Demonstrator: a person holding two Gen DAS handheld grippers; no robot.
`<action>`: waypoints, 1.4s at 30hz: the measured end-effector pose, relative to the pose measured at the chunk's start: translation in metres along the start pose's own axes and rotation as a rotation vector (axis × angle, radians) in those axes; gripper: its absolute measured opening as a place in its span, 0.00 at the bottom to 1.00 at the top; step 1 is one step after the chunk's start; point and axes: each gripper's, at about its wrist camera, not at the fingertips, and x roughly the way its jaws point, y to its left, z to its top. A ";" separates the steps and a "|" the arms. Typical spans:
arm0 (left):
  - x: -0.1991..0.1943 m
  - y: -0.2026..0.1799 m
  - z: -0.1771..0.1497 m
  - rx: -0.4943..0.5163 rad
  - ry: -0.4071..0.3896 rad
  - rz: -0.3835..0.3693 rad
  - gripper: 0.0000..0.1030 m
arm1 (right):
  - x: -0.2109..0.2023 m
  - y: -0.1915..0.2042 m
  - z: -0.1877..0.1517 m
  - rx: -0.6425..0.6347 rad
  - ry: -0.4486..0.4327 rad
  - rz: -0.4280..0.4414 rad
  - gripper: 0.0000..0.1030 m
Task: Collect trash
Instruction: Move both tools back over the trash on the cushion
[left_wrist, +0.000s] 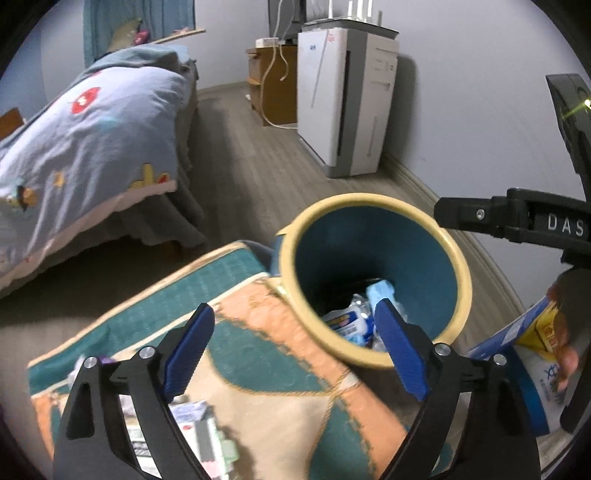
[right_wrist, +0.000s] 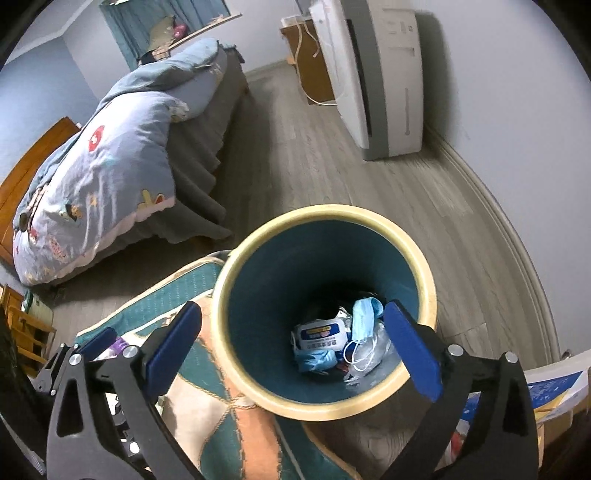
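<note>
Left hand-held gripper (left_wrist: 295, 347) hangs wide open and empty over the woven, patterned rug (left_wrist: 258, 332) just left of the bin (right_wrist: 424, 266), probably poised for the paper scraps (left_wrist: 192, 417) lying there. Right hand-held gripper (right_wrist: 295, 347), jaws equally spread and holding nothing, hovers above the bin's smooth cream rim; soft crumpled masks and wrappers (right_wrist: 332, 343) sit at its bottom.

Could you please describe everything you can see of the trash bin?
The trash bin is a round, upright container with a thick cream rim and a dark teal inner wall. It stands on the grey wood floor, touching the patterned rug's edge. Inside lie blue face masks, a wipes packet and clear plastic.
</note>
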 end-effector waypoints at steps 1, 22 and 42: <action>-0.004 0.002 -0.002 -0.002 -0.002 0.006 0.87 | -0.001 0.006 -0.001 -0.015 0.002 -0.002 0.94; -0.114 0.109 -0.077 -0.154 -0.045 0.220 0.90 | -0.022 0.112 -0.040 -0.232 0.000 0.058 0.94; -0.120 0.212 -0.169 -0.394 0.147 0.399 0.92 | 0.002 0.191 -0.086 -0.271 0.122 0.093 0.94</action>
